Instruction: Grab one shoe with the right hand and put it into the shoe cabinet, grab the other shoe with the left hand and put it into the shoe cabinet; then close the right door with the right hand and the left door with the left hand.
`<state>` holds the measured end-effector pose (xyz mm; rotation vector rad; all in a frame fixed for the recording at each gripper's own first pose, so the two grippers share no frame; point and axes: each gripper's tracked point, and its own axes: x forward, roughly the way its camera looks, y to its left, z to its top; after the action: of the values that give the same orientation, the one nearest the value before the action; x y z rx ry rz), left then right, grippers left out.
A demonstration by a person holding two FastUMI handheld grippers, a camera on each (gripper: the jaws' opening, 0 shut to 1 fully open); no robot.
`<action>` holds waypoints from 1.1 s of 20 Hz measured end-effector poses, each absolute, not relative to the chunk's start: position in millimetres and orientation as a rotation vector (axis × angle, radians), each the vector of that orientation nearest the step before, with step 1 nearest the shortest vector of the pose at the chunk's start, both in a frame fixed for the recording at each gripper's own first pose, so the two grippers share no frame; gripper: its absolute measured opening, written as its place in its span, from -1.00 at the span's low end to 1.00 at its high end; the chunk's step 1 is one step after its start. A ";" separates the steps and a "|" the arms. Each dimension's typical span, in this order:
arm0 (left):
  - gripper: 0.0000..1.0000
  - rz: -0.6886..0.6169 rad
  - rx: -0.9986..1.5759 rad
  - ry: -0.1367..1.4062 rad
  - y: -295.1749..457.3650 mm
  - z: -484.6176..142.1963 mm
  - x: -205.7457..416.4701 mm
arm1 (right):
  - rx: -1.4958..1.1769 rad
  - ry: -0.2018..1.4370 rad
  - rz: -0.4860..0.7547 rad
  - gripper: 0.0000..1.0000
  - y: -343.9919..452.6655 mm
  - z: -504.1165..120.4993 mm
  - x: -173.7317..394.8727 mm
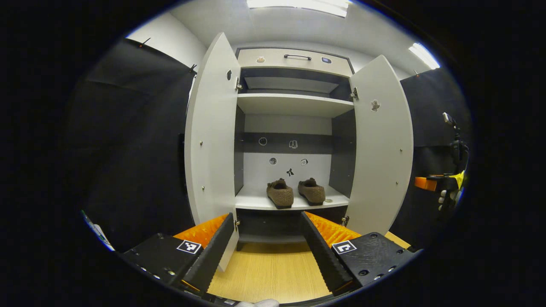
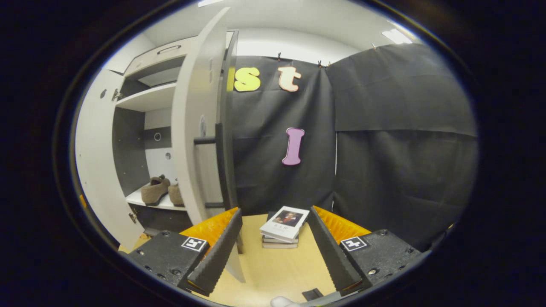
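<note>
While both doors hang wide open, the shoe cabinet (image 1: 294,128) stands straight ahead in the left gripper view. Two brown shoes sit side by side on its low shelf (image 1: 256,201). The left shoe (image 1: 280,194) and the right shoe (image 1: 312,191) are close together but not touching. Their heels face the front.

The left door (image 1: 211,132) swings out to one side and the right door (image 1: 381,145) to the other. The left gripper (image 1: 266,245) hangs over the wooden floor (image 1: 268,268) in front of the cabinet. Its jaws are spread apart and hold nothing.

Far off by the right door, a hand holds the other gripper.

From the right gripper view, the right gripper (image 2: 275,247) is beside the right door's edge (image 2: 190,128). Its jaws are spread apart too and hold nothing. Between its fingers, farther off, a small stack of books (image 2: 283,228) lies on the floor. The two shoes (image 2: 155,189) show inside the cabinet on the left.
</note>
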<state>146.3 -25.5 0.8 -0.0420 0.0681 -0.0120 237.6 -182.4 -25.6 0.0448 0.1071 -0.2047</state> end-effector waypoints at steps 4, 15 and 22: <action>0.90 -0.012 -0.037 0.077 -39.1 -0.4 142.2 | 0.052 0.063 -0.187 0.97 -187.3 -3.6 262.6; 0.90 -0.010 -0.034 0.100 -45.5 -6.2 139.0 | 0.047 0.071 -0.129 0.75 -158.6 4.0 274.5; 0.90 -0.012 -0.027 0.092 -29.9 -6.0 142.0 | 0.049 0.074 -0.048 0.87 -103.0 2.1 269.6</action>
<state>142.0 -29.9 -6.0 -0.0267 0.0920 -0.0119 269.6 -103.0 2.1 0.0490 0.0741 -0.0482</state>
